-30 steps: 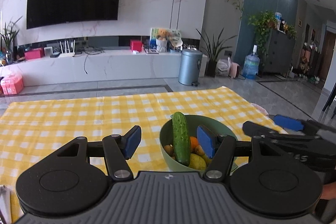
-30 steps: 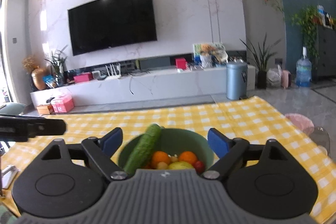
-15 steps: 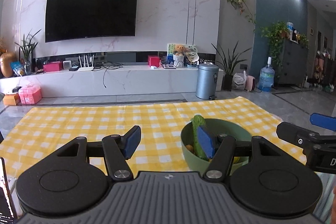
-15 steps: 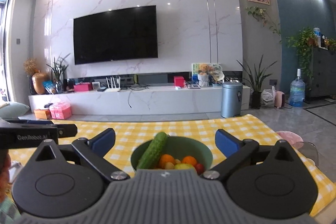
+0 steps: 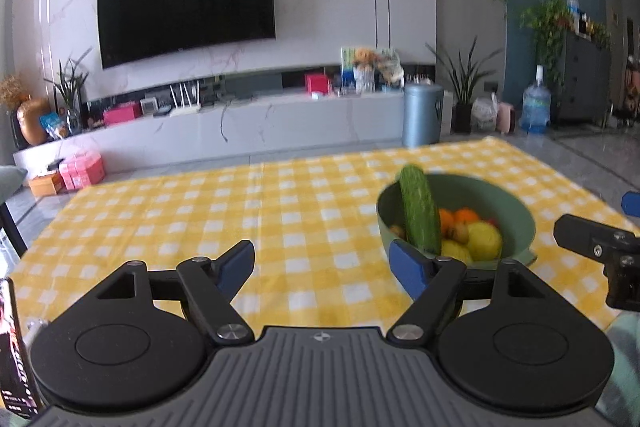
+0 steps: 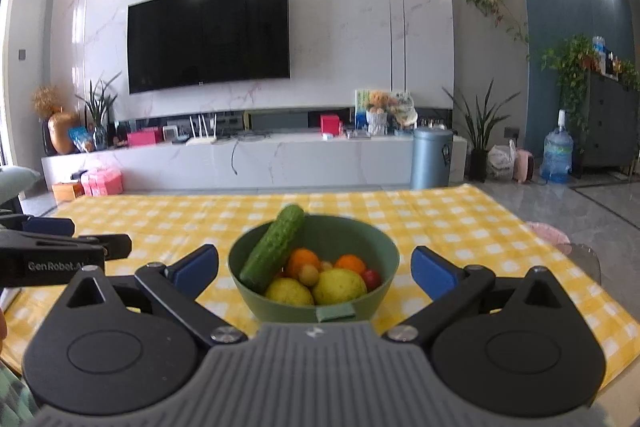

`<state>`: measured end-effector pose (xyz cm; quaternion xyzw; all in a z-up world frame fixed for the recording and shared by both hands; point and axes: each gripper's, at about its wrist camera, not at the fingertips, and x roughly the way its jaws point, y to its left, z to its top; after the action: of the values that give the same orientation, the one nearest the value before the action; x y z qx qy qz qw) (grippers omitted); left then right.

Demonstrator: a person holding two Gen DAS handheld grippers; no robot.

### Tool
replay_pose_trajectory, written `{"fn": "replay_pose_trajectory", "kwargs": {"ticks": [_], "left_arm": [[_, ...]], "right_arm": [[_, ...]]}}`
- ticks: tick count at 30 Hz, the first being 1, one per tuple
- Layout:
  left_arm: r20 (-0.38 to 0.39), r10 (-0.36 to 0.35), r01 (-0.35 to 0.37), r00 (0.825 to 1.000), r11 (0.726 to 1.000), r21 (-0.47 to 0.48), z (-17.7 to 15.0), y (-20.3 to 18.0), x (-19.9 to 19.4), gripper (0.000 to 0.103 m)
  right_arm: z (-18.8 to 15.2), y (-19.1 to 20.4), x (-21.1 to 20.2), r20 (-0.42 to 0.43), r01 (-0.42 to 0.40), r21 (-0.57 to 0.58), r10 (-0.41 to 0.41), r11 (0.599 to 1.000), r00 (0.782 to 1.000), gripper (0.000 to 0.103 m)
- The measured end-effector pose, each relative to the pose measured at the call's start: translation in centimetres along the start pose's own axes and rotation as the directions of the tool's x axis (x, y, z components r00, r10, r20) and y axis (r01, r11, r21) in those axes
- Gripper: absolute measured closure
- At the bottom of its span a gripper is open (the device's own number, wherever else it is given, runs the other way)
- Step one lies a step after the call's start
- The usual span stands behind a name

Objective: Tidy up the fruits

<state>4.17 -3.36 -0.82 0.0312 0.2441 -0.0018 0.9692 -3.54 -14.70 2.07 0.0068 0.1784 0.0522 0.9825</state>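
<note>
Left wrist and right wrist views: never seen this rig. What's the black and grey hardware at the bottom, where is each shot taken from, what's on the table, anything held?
There is no robot arm: a person carries a two-finger claw in each hand, with a fisheye camera on each looking forward along its fingers. The black and grey hardware is the claw itself.

One picture looks along the left claw, the other along the right claw. Each also catches the other claw at its edge.

On the yellow checked tablecloth stands a green bowl. It holds a cucumber leaning on the rim, two oranges, two lemons and some smaller fruit.

Both claws are open and hold nothing. The left one's jaws have just been opening.
</note>
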Motion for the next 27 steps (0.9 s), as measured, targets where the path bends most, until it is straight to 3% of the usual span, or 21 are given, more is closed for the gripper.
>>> {"fn": "replay_pose_trajectory", "kwargs": {"ticks": [8, 15, 27], "left_arm": [[-0.076, -0.001, 0.003, 0.997, 0.999, 0.032, -1.1, -0.7, 1.2, 0.013], [-0.141, -0.010, 0.012, 0.990, 1.000, 0.015, -1.5, -0.3, 2.1, 0.013], [-0.151, -0.013, 0.013, 0.989, 1.000, -0.006, -1.2, 0.1, 1.8, 0.013]], "right_arm": [[-0.4, -0.1, 2.7, -0.099, 0.016, 0.011, -0.015, 1.000, 0.995, 0.004], [-0.9, 0.0, 4.1, -0.137, 0.014, 0.017, -0.012, 1.000, 0.990, 0.004], [-1.1, 0.1, 4.3, -0.132, 0.026, 0.011, -0.024, 1.000, 0.991, 0.004]]}}
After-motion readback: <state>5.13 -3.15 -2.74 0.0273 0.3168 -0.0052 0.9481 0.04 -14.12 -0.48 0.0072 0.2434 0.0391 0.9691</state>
